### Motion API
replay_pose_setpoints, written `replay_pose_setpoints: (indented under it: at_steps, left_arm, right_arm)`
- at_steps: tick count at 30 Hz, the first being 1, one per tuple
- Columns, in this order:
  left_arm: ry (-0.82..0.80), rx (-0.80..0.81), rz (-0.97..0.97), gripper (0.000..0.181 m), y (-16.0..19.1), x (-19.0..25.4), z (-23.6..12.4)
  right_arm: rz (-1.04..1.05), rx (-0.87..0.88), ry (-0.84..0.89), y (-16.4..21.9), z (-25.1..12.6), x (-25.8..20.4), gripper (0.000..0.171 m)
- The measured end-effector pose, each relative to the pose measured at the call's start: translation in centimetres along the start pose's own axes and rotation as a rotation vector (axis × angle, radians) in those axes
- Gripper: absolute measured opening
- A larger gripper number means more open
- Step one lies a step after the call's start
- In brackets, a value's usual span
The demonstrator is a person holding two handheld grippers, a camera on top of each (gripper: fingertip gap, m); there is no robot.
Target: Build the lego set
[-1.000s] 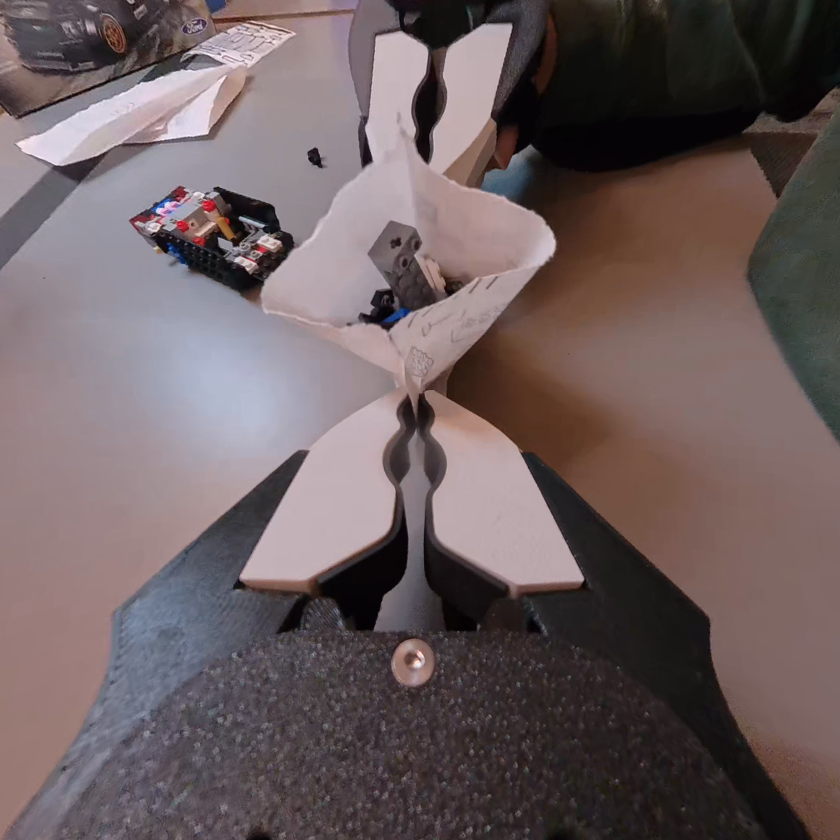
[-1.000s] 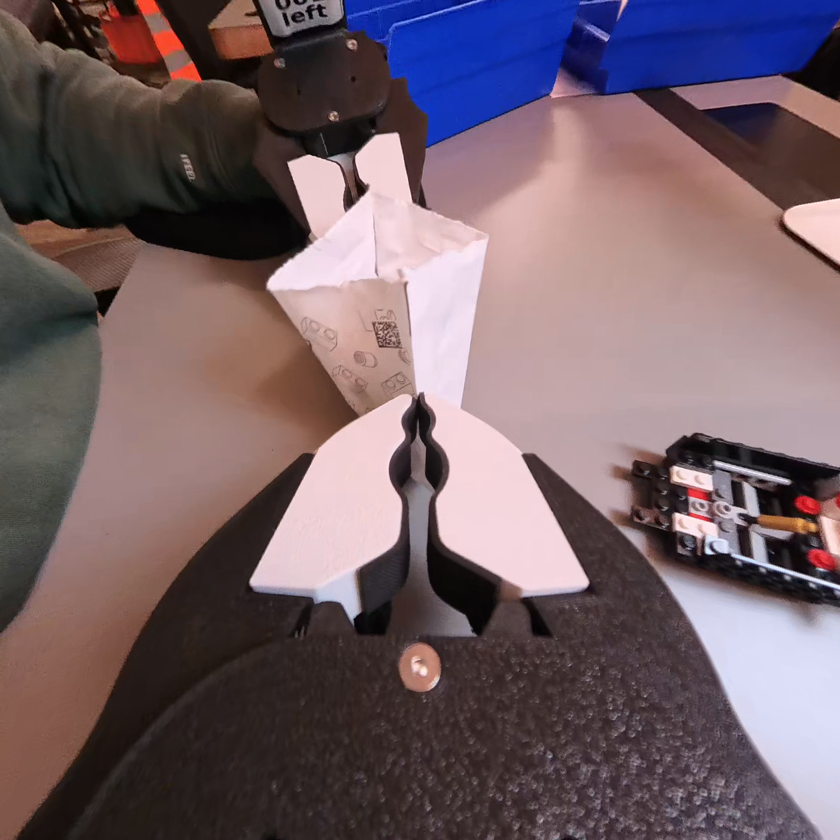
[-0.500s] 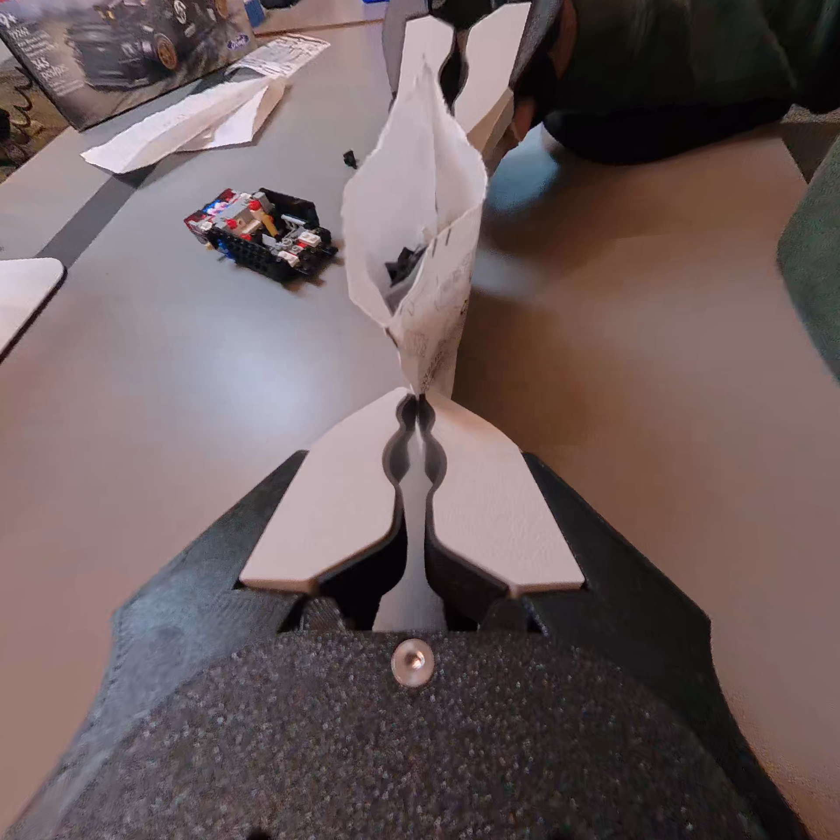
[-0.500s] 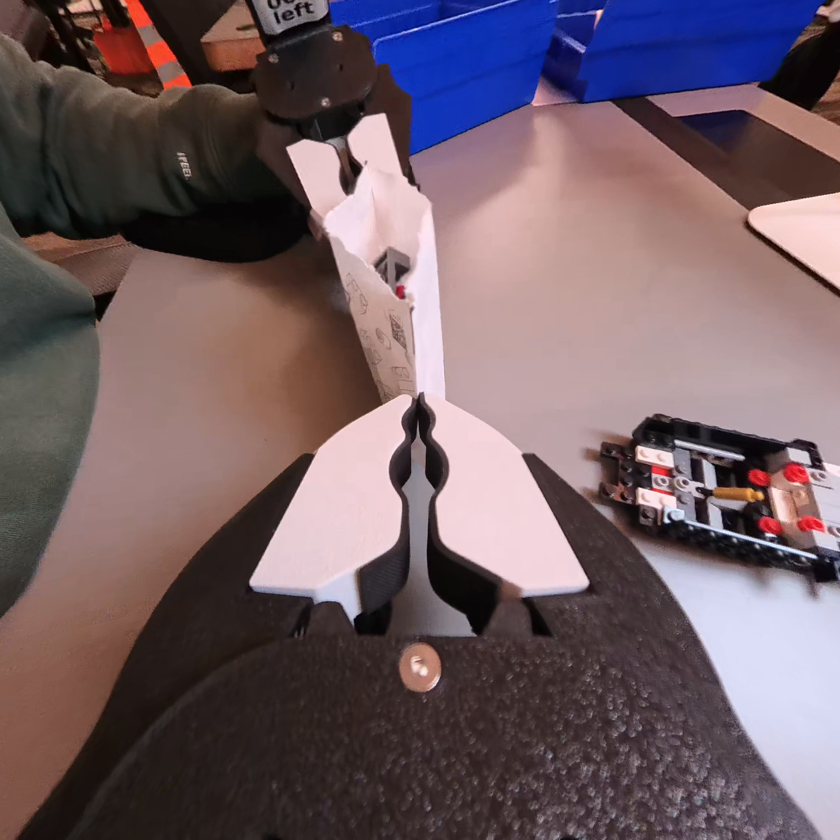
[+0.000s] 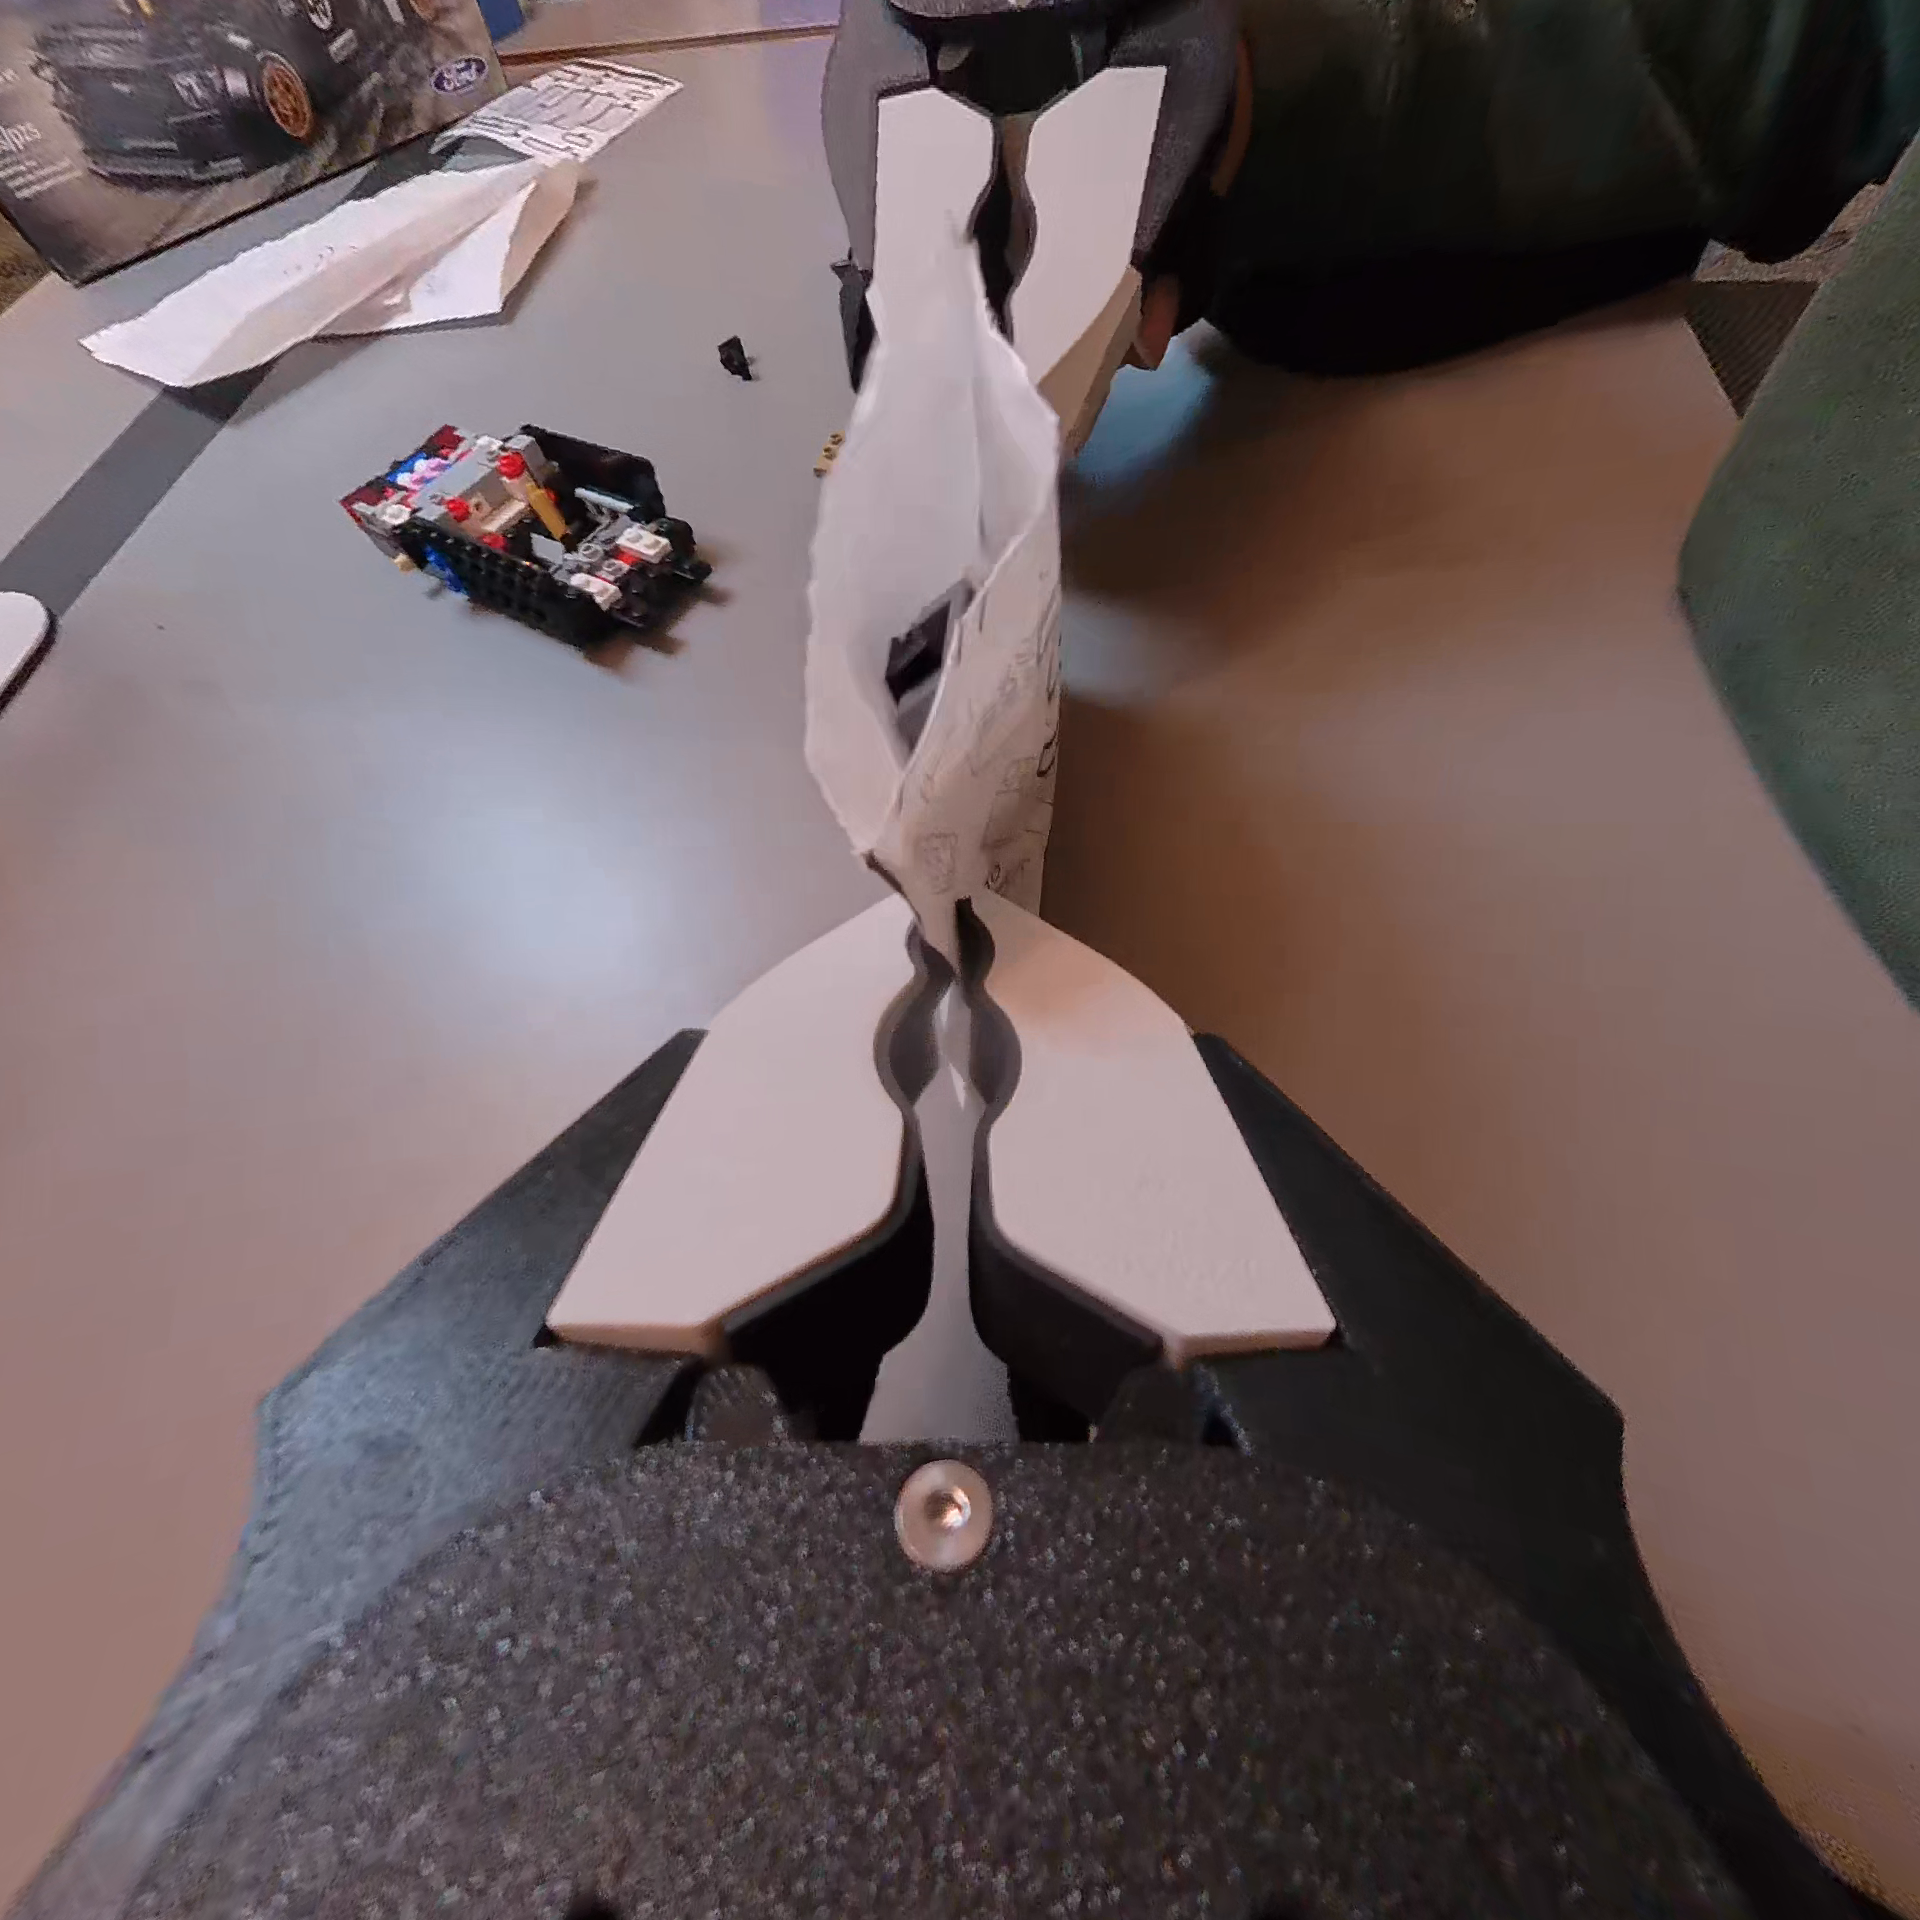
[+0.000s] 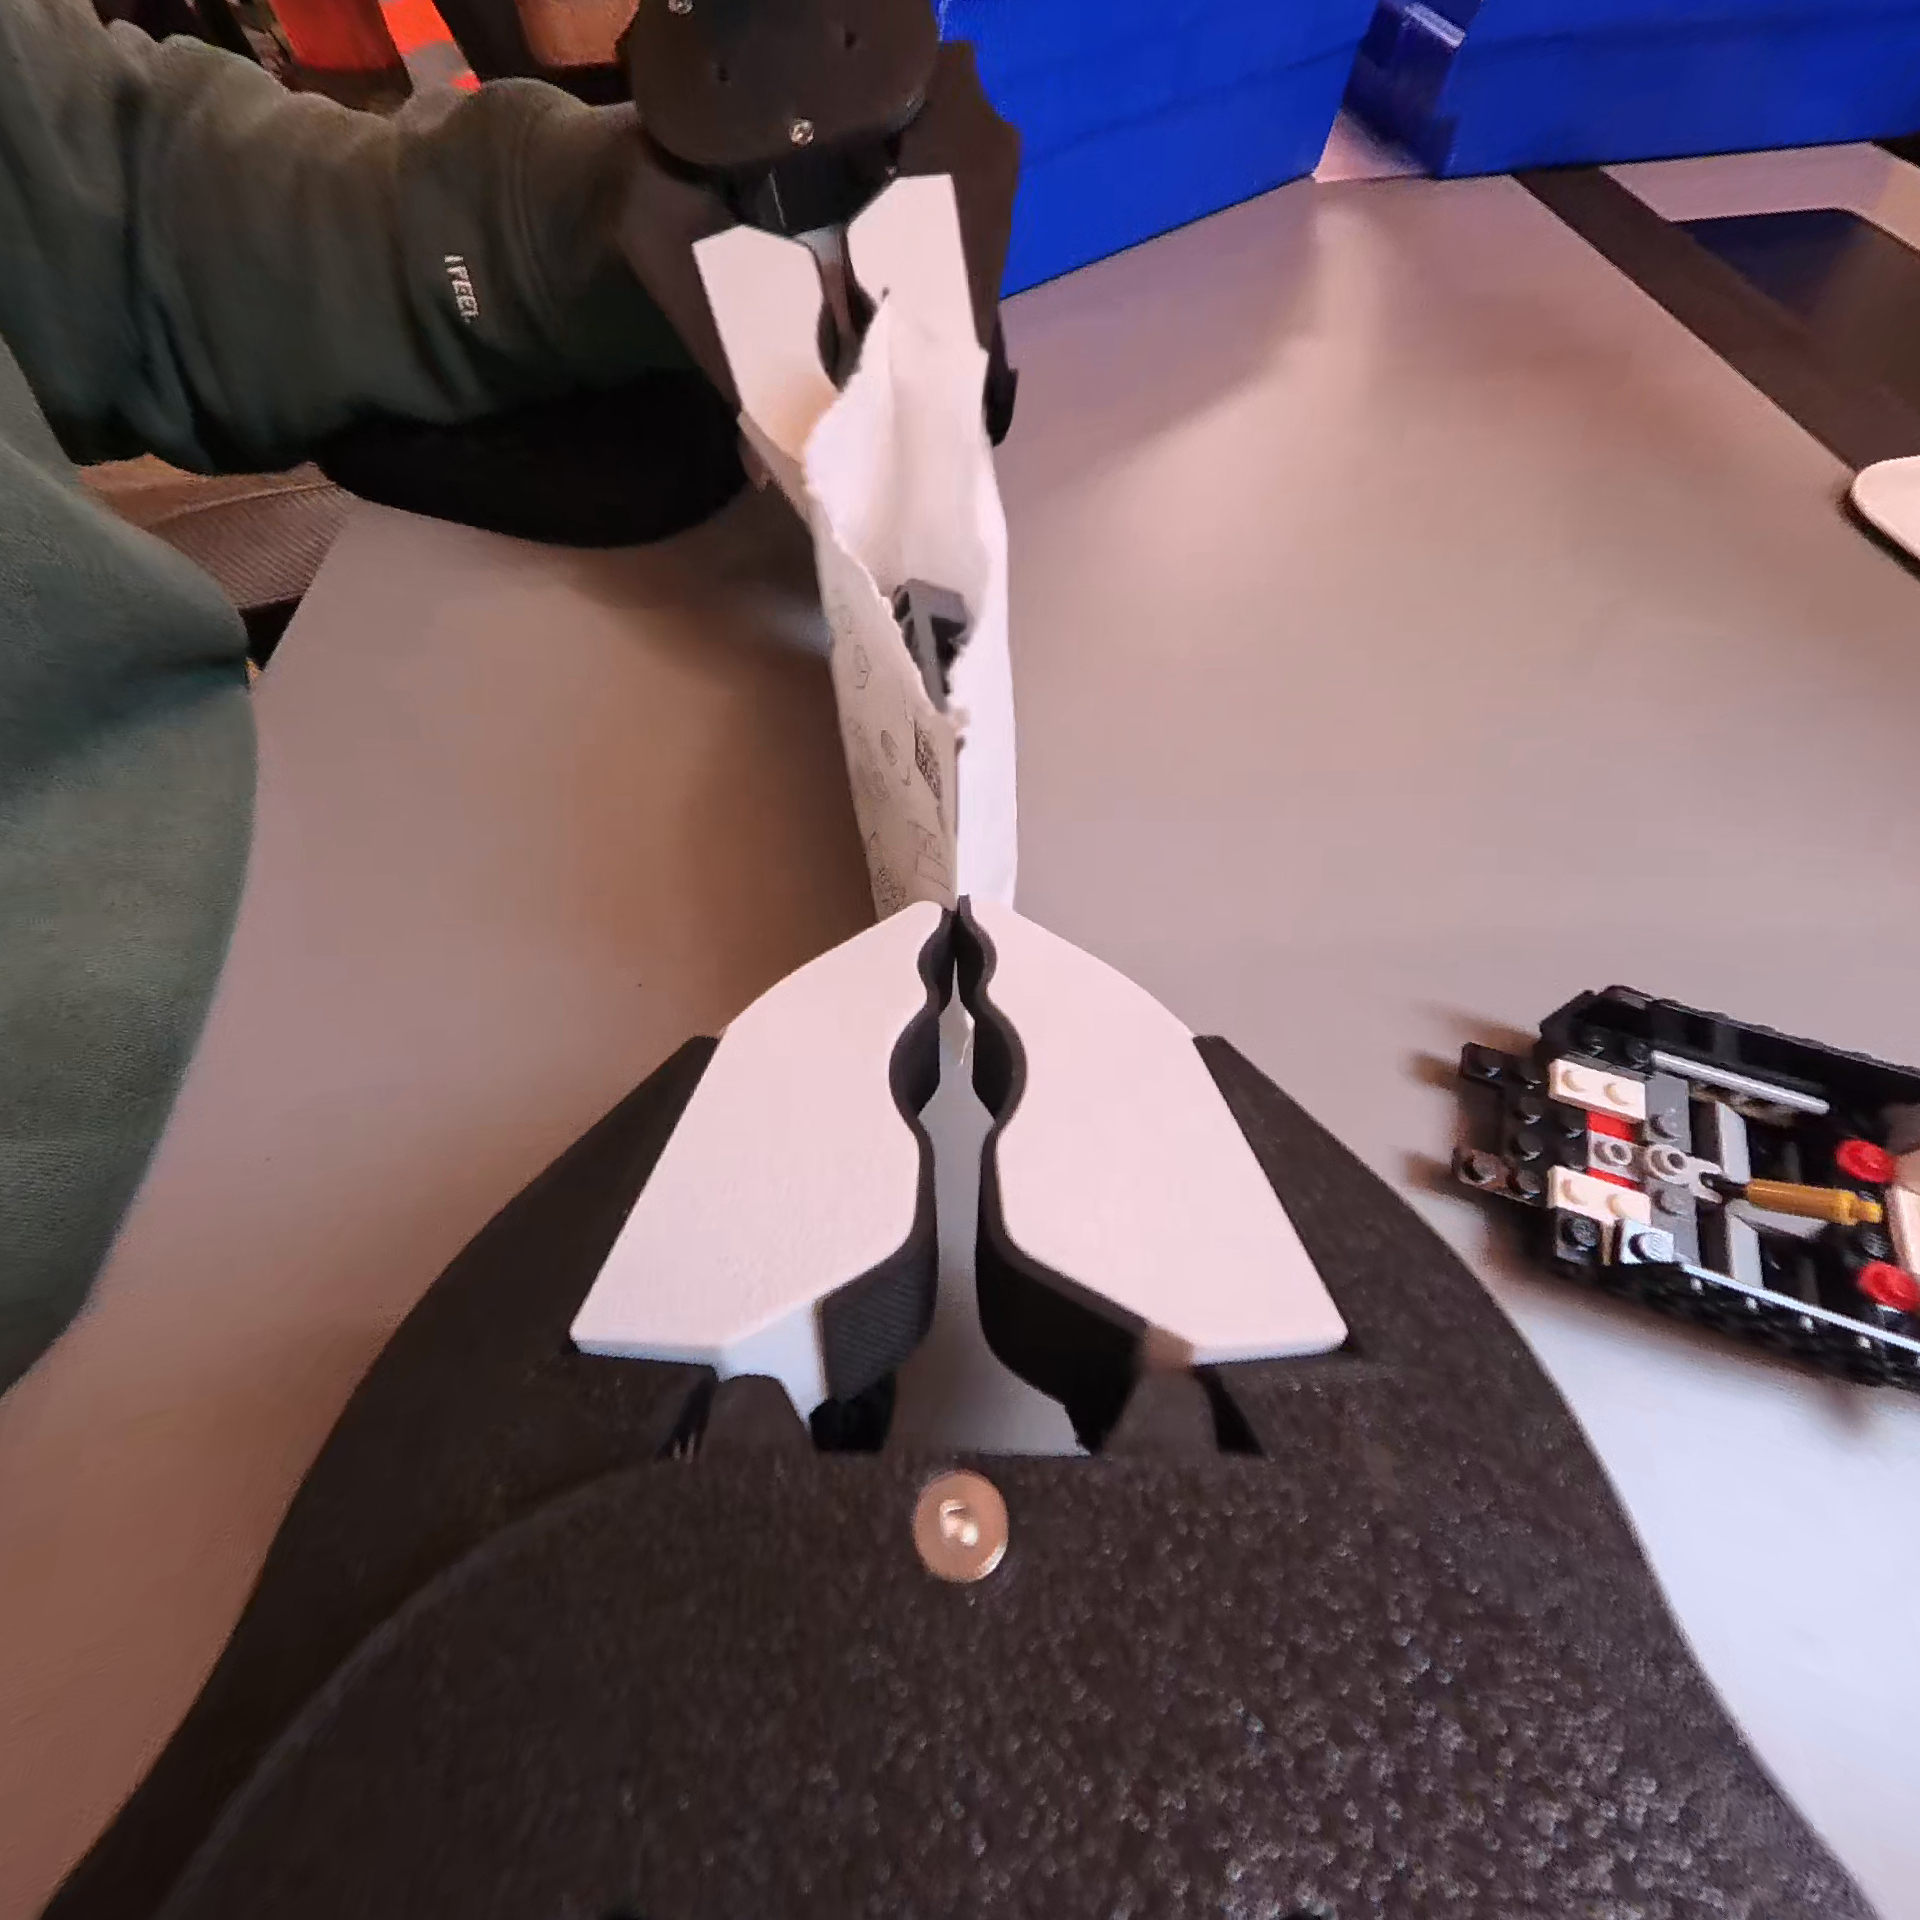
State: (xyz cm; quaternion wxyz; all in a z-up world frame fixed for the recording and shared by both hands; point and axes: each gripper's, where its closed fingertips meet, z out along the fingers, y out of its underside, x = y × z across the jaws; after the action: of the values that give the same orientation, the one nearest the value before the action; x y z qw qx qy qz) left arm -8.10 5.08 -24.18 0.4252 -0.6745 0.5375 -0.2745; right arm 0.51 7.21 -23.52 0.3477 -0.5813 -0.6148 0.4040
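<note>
Bag (image 5: pixel 935 582) of thin white paper, stretched taut in the air between both grippers above the grey table (image 5: pixel 312 883), mouth pulled into a narrow slit; left gripper (image 5: pixel 948 914) has its jaws pinched closed on one rim edge, right gripper (image 6: pixel 961 914) likewise clamped on the opposite edge, paper visibly caught in the wavy gap of each. Loose bricks (image 6: pixel 935 634) sit inside, dark grey and black parts showing through the opening; count not readable. Paper looks light, floppy and easy to tear: one edge near the right gripper already looks ragged, so I'd judge any further pull apart risks ripping it and dumping parts uncontrolled. It has no stiffness of its own, collapses wherever it isn't tensioned, so the rim is the only sensible hold for opening; for emptying I'd take the bottom fold instead and tip it low over the table, since small parts bounce and scatter. Load inside seems small, so weight isn't the issue, grip slip on smooth paper is. Partly built chassis (image 5: pixel 530 530), black with grey, white and red parts, rests on the table well apart from the bag, off to the left in the left wrist view. Stray small black piece (image 5: pixel 735 356) lies beyond it; flattened empty bag (image 5: pixel 343 270) and set box (image 5: pixel 208 94) at the far edge. Build looks early, most parts unplaced
</note>
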Motion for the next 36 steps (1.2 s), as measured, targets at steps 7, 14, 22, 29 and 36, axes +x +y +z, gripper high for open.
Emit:
replay_pose_setpoints:
  at_steps: [7,14,22,29,36]
  left_arm:
    - [0.009,0.017,-0.015,0.001,-0.6,-0.4,-0.2]
    - [0.011,-0.033,0.044,0.001,0.1,0.5,0.8]
    - [-0.017,-0.035,0.010,0.001,0.3,-0.6,-0.1]
    - [0.016,0.012,-0.019,0.001,-0.5,-0.7,-0.7]
    - [0.018,-0.032,0.048,0.013,0.3,0.5,0.6]
  right_arm:
    - [0.024,0.010,-0.005,-0.1,-0.5,0.3,0.000]
    - [-0.010,-0.010,0.005,0.0,0.4,-0.2,0.000]
    - [-0.002,-0.016,0.005,0.2,0.5,0.0,0.000]
    - [0.054,0.023,0.004,-0.5,-0.4,0.6,0.000]
    - [0.013,0.024,0.016,-0.8,0.3,-0.1,0.000]
